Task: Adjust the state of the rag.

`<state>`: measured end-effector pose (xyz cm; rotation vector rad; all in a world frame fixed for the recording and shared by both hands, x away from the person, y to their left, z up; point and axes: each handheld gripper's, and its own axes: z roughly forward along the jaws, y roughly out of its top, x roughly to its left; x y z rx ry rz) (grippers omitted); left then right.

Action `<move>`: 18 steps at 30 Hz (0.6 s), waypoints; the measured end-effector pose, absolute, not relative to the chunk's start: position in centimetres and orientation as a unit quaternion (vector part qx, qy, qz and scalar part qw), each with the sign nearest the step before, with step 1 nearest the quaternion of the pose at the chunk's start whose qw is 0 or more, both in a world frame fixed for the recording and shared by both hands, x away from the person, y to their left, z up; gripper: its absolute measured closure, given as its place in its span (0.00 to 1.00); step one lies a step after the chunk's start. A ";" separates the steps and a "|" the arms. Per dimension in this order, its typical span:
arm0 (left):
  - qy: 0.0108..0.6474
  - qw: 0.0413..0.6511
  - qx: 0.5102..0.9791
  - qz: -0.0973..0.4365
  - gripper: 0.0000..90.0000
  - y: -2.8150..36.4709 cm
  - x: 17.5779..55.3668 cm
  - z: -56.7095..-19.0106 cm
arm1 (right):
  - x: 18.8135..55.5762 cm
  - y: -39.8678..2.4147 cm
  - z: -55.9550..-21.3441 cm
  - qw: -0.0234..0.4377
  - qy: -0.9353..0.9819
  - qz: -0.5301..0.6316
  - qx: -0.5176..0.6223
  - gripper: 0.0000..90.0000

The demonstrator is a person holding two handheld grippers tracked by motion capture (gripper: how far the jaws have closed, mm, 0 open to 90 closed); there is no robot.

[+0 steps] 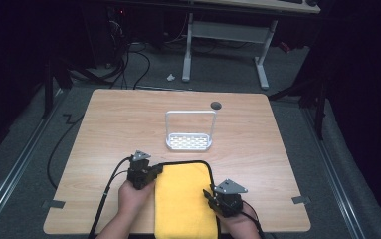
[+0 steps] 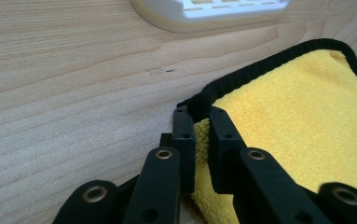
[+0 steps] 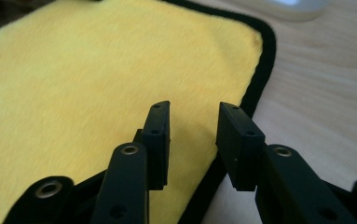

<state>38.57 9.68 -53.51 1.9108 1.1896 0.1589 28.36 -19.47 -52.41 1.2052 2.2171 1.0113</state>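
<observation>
A yellow cloth point(image 1: 184, 199) with a black hem lies flat at the table's near edge. My left gripper point(image 1: 154, 173) sits at the cloth's far left corner. In the left gripper view its jaws point(image 2: 199, 122) pinch the hemmed edge of the cloth point(image 2: 297, 116). My right gripper point(image 1: 209, 195) hovers at the cloth's right edge. Its jaws point(image 3: 192, 126) stand apart over the black hem of the cloth point(image 3: 73, 79), with nothing held between them.
A white rack point(image 1: 189, 133) with a slotted base and a tall wire handle stands at mid-table, just beyond the cloth; its base point(image 2: 213, 11) shows ahead of my left gripper. A dark round hole point(image 1: 216, 105) is near the table's far edge.
</observation>
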 end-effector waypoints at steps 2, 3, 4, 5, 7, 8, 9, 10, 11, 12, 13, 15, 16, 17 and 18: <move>0.474 0.433 0.764 0.062 0.92 9.8 38.5 -53.6 | 29.6 -19.4 -51.9 0.207 0.791 0.365 0.445 0.68; 0.475 0.436 0.762 0.060 0.92 9.9 38.6 -53.7 | 30.4 -19.4 -51.6 0.208 0.786 0.369 0.450 0.65; 0.477 0.438 0.760 0.057 0.92 9.9 38.6 -53.7 | 31.2 -19.3 -51.4 0.202 0.782 0.372 0.457 0.63; 0.476 0.438 0.760 0.059 0.92 9.9 38.5 -53.7 | 32.1 -19.1 -51.3 0.196 0.782 0.371 0.461 0.59; 0.474 0.436 0.762 0.063 0.92 9.8 38.4 -53.7 | 33.9 -18.7 -51.5 0.195 0.784 0.359 0.467 0.52; 0.473 0.437 0.762 0.063 0.91 9.9 38.4 -53.7 | 34.7 -18.5 -51.6 0.192 0.785 0.351 0.472 0.51; 0.474 0.438 0.761 0.061 0.91 9.9 38.4 -53.7 | 35.3 -18.3 -51.8 0.194 0.788 0.345 0.472 0.51; 0.474 0.438 0.761 0.061 0.91 9.9 38.4 -53.7 | 35.8 -18.1 -51.9 0.205 0.788 0.342 0.468 0.52; 0.473 0.438 0.762 0.062 0.91 9.9 38.4 -53.7 | 35.9 -17.9 -51.9 0.211 0.790 0.340 0.464 0.52; 0.472 0.438 0.762 0.064 0.91 9.9 38.3 -53.7 | 36.1 -17.7 -52.0 0.215 0.795 0.335 0.457 0.51; 0.472 0.438 0.762 0.063 0.91 9.9 38.3 -53.7 | 36.3 -17.5 -52.0 0.217 0.799 0.333 0.452 0.51; 0.472 0.439 0.762 0.063 0.91 9.9 38.3 -53.7 | 36.5 -17.5 -52.1 0.213 0.799 0.329 0.455 0.52; 0.472 0.439 0.762 0.063 0.91 9.9 38.3 -53.7 | 36.7 -17.6 -52.1 0.208 0.797 0.330 0.461 0.52; 0.472 0.439 0.762 0.063 0.91 9.9 38.3 -53.7 | 36.8 -17.6 -52.1 0.204 0.798 0.329 0.462 0.51; 0.472 0.439 0.762 0.062 0.91 9.9 38.3 -53.7 | 36.8 -17.6 -52.1 0.199 0.799 0.327 0.464 0.51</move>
